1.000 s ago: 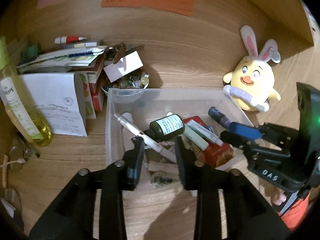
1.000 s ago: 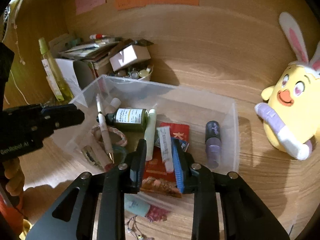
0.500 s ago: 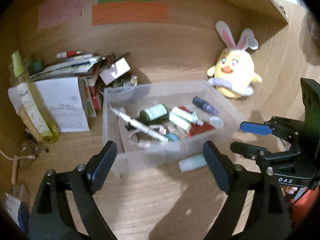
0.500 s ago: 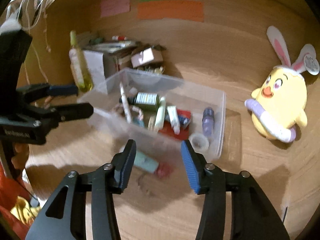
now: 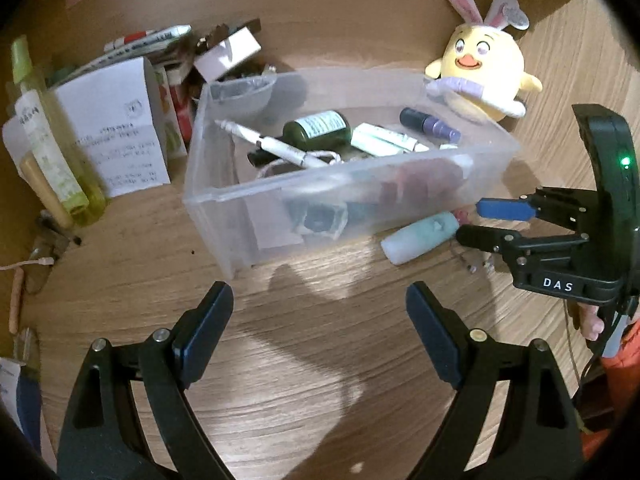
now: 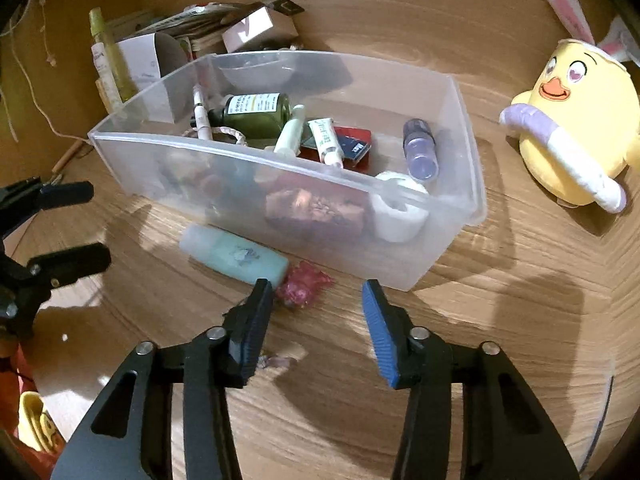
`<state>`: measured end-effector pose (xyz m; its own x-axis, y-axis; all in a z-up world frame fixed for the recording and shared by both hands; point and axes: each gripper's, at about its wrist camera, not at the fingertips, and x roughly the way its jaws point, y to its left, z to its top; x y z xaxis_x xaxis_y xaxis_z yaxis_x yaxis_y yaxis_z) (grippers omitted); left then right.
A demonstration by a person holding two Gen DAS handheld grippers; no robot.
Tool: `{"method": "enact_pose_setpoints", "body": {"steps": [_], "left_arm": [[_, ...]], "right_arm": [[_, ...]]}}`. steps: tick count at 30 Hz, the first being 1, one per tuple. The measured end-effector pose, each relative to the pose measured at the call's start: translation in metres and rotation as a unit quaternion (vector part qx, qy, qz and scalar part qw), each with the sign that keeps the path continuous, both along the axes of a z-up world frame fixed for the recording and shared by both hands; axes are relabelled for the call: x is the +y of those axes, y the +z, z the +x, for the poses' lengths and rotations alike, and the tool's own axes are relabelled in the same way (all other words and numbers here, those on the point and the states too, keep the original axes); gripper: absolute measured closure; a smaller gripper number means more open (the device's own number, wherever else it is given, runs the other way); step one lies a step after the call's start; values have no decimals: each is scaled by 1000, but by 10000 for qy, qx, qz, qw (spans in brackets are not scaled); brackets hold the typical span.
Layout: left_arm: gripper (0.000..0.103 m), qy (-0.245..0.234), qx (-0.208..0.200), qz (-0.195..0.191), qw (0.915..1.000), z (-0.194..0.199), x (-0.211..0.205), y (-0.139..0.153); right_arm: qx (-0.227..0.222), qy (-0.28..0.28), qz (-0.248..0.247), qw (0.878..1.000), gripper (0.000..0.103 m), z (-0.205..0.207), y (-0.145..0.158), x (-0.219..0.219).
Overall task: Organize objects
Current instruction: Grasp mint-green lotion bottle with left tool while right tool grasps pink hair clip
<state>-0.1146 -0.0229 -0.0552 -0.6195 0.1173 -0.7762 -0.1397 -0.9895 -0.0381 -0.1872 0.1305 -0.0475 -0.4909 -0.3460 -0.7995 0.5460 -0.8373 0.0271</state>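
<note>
A clear plastic bin (image 5: pixel 208 196) (image 6: pixel 240 152) stands on the wooden table. It holds a dark green bottle (image 6: pixel 256 114), a white pen (image 5: pixel 276 148), tubes, a purple bottle (image 6: pixel 420 148) and a white tape roll (image 6: pixel 400 216). In front of it lie a pale teal bottle (image 6: pixel 236 256) (image 5: pixel 420 234) and a pink wrapper (image 6: pixel 304 284). My right gripper (image 6: pixel 316 296) (image 5: pixel 492 220) hovers over the table just short of the wrapper. Its jaws are closing with nothing pressed between them. My left gripper (image 5: pixel 320 312) (image 6: pixel 80 226) stands wide open before the bin, holding nothing.
A yellow plush chick with rabbit ears (image 5: pixel 480 68) (image 6: pixel 572 120) sits to the right of the bin. Left of the bin are a yellow-green bottle (image 5: pixel 48 140), a folded leaflet (image 5: pixel 120 128) and stacked boxes. A small trinket (image 6: pixel 276 360) lies under my right gripper.
Both grippers have drawn back from over the bin and sunk toward the table in front of it. The left jaws opened wide; the right jaws opened partway.
</note>
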Motion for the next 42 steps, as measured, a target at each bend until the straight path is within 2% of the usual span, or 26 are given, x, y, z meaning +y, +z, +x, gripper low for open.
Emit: {"method": "enact_pose_setpoints", "body": {"steps": [2,5,12,19,22,25,32,34,36,38,42], "left_arm": [[14,-37,-66,12,10000,-3,3,-3],[14,-117,-141,-2,9998,-6,9,-6],[13,-334,-209,-190,9990,-16,28,-9],[13,-452,-408,-235,9979,-34,52,-15],[11,-281,-513,-197,9981,-44,60,-19],[8,-198,-731,25,9971,-53,63,-23],[6,478,-710,142,9962,-60,70,-25],[9,694,-657,70,9954,-59,72,-25],[17,838,-595,-89,9947,-57,74,-25],[30,842,-502,-195,9950,-53,75,-24],[30,812,-527,-148,9952,-46,70,-21]], "right_arm": [[32,96,-13,9999,68,2,0,-6],[83,275,42,9996,84,7,0,-16],[203,530,45,9984,84,25,3,-18],[348,230,-213,9989,84,29,19,18],[394,70,-332,9986,84,31,24,38],[377,-8,-460,9982,84,28,25,50],[339,68,-672,9971,84,27,23,55],[357,116,-727,9966,84,28,23,54],[387,156,-781,9961,84,31,25,54],[394,188,-836,9955,84,32,26,54],[420,183,-901,9949,84,32,30,52]]}}
